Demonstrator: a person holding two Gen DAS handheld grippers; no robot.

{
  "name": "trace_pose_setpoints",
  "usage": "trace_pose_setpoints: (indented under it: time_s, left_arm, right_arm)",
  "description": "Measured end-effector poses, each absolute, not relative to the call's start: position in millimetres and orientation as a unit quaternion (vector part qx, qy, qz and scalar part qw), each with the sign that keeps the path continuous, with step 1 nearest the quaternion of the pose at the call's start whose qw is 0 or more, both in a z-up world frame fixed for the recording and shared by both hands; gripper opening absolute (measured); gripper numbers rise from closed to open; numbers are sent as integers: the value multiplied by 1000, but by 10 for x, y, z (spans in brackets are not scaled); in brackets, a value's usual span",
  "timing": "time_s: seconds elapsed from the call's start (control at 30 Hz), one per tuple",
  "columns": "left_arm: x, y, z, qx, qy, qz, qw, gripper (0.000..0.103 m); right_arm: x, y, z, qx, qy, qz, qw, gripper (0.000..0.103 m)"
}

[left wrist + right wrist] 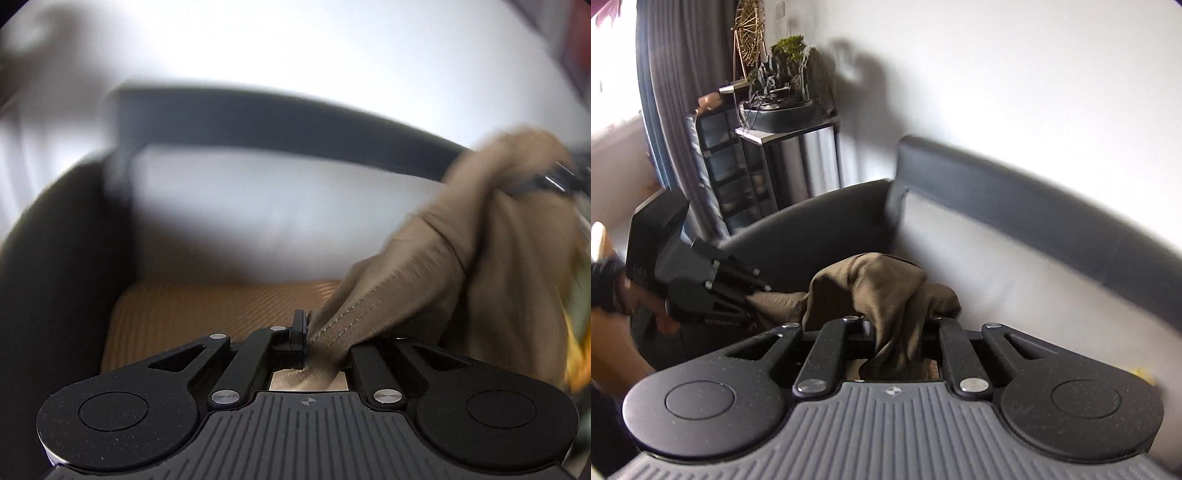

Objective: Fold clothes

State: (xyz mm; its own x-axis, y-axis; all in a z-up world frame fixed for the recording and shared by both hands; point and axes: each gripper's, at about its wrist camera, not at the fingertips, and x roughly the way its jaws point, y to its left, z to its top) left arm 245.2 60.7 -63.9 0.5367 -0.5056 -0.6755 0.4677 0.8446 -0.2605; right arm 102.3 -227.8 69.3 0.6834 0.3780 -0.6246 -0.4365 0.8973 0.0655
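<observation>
Currently, a stitched hem of the khaki garment [461, 258] is clamped in the closed left gripper [301, 341]. Bunched cloth is seen between the partly parted jaws of the right gripper [897, 332]; a firm grip cannot be confirmed. The garment is suspended above the sofa [1015, 206], its long axis spanning gripper to gripper. No fold is judged complete.

Left wrist view — sits right behind its own linkage, looks forward and down at the sofa [258, 122], close, heavily blurred. Right wrist view — same mounting, aimed down toward the sofa's corner, sharper. Shared: the sofa back and the brown garment [882, 284]; the right view also takes in the left gripper [753, 295].
</observation>
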Motion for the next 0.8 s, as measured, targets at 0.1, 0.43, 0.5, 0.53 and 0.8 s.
trace_pose_setpoints:
  time_s: [0.1,0.43,0.5,0.53,0.8]
  left_arm:
    - [2655,1039,-903,-48,426,-206,879,0]
    - [2958,1409,-1226,-30,465,-162,870,0]
    - [2861,1481,-1219,-26,467,-168,868,0]
    - [2866,1487,-1202,-22,467,-171,867,0]
    - [3062,1508,-1158,-7,468,-186,864,0]
  right_arm:
    - [1128,-2043,503,-51,339,239,908,37]
    - [761,-2463,-101,37,373,127,918,72]
    - [672,-2486,-421,70,400,105,908,76]
    - [633,-2441,-614,77,417,102,900,76]
    - [529,-1940,-1890,126,515,100,842,76]
